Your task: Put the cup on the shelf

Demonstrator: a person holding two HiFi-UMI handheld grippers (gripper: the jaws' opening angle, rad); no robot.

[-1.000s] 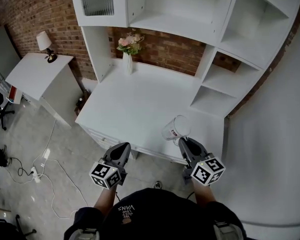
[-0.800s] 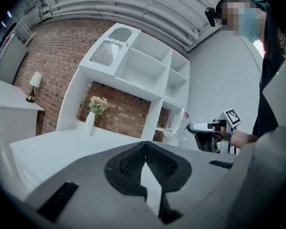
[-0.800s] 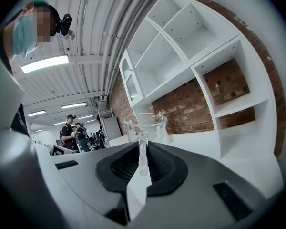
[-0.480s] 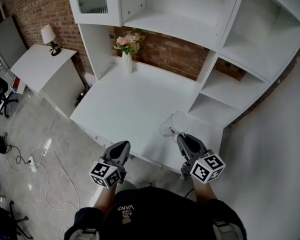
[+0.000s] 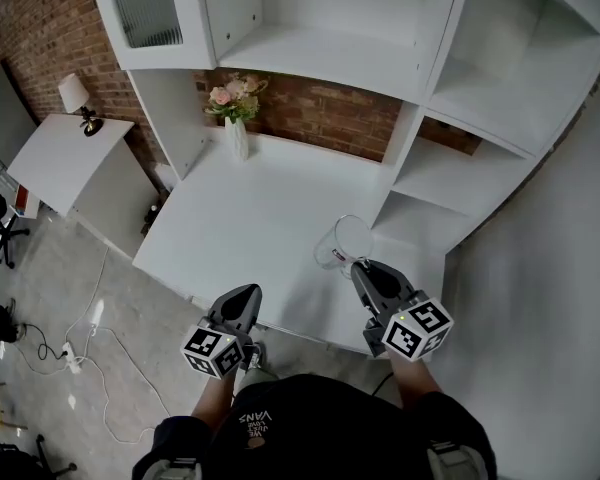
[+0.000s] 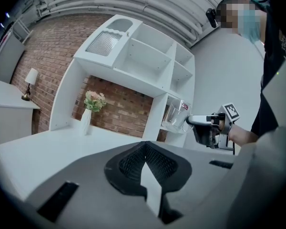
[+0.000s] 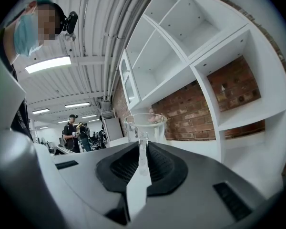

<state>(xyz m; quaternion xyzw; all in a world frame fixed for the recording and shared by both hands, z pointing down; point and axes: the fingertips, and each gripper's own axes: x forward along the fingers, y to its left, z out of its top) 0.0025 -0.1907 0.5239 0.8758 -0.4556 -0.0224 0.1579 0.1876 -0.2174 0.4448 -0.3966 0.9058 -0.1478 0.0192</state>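
Observation:
A clear glass cup [image 5: 340,242] hangs tilted above the white desk [image 5: 250,218], held by its handle in my right gripper [image 5: 363,270], which is shut on it. In the right gripper view the cup [image 7: 145,123] stands just past the shut jaws of the right gripper [image 7: 142,149]. The white shelf unit [image 5: 435,173] rises just beyond and to the right, its lowest cubby [image 5: 408,223] close to the cup. My left gripper [image 5: 243,303] hovers over the desk's front edge, shut and empty. From the left gripper view I see the cup [image 6: 176,114] in front of the shelf.
A white vase of pink flowers [image 5: 234,118] stands at the desk's back left against the brick wall. A side table with a lamp [image 5: 77,96] is at far left. Cables lie on the floor [image 5: 70,338]. People stand far off in the right gripper view [image 7: 74,130].
Both grippers and the cup have moved forward over the desk, toward the lower right shelf compartments. The grip on the cup is unchanged.

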